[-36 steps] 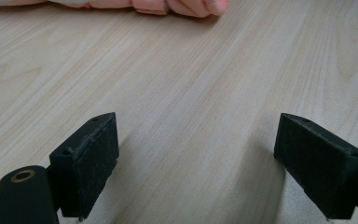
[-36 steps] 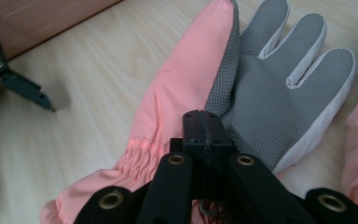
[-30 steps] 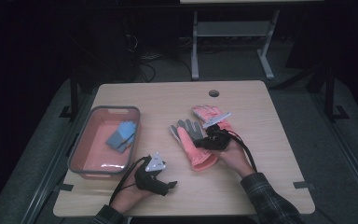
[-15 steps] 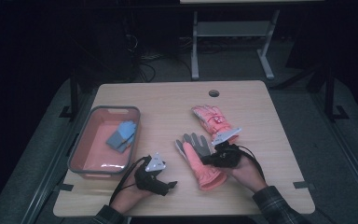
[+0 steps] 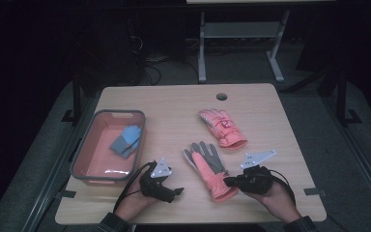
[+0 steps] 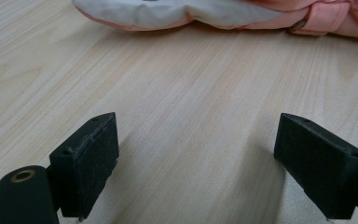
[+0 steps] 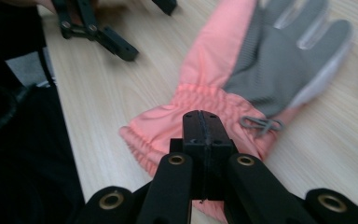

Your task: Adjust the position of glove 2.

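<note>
A pink glove with a grey palm (image 5: 207, 169) lies palm up near the table's front edge, fingers pointing away. A second pink glove (image 5: 222, 128) lies farther back. My right gripper (image 5: 228, 181) is shut, pad against pad. In the right gripper view its tips (image 7: 201, 121) sit over the gathered cuff of the palm-up glove (image 7: 223, 70), and I see no fabric between the pads. My left gripper (image 5: 174, 189) rests left of that glove and is open. The left gripper view has its jaws (image 6: 198, 140) wide over bare wood, the glove's edge (image 6: 168, 11) beyond them.
A pink bin with a grey rim (image 5: 84, 154) stands at the table's left and holds a blue glove (image 5: 124, 141). A round cable hole (image 5: 221, 96) sits near the far edge. Bare wood (image 5: 174, 116) stretches between the bin and the gloves. A metal stand (image 5: 241, 43) is behind the table.
My right hand has drawn back toward the front edge and to the right. The palm-up glove slid nearer the front edge at first, uncovering the second glove. The left hand stayed put.
</note>
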A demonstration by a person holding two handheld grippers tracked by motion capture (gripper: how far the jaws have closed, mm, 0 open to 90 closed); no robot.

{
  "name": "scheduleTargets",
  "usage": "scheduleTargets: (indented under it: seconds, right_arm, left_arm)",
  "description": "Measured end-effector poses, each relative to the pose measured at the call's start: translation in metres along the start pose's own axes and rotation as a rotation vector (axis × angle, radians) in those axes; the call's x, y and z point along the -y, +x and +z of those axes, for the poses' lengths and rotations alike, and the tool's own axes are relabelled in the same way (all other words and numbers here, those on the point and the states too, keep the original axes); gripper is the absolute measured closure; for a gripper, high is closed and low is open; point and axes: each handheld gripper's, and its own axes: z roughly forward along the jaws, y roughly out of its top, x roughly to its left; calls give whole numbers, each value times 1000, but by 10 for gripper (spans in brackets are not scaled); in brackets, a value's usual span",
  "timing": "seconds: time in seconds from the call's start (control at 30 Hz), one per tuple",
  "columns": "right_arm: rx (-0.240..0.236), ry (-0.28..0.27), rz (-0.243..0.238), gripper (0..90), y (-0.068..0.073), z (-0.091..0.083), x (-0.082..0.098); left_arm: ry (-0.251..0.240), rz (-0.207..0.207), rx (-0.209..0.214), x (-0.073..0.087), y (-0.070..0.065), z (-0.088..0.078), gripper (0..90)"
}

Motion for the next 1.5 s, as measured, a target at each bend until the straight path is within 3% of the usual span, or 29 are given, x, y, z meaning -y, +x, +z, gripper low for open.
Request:
scheduleTargets:
  seconds: [0.17, 0.53, 0.87, 1.1, 1.33, 1.5]
  right_arm:
    - [50, 9, 10, 900, -13, -6, 3]
    - [109, 26, 33, 900, -28, -10, 5]
    - [110, -10, 28, 871, -29, -15, 3]
    - [139, -87, 64, 723, -43, -27, -3]
    - [167, -98, 108, 563, -61, -25, -10]
    - [193, -103, 113, 558, -70, -24, -17]
  left_arm:
    - [-4, -6, -1, 0, 0, 0, 130]
    - [-2, -7, 0, 0, 0, 0, 130]
    - [-3, -5, -3, 0, 0, 0, 130]
    - [-3, -2, -2, 0, 0, 0, 130]
    - [2, 8, -5, 0, 1, 0, 130]
    - [6, 7, -4, -1, 1, -1, 130]
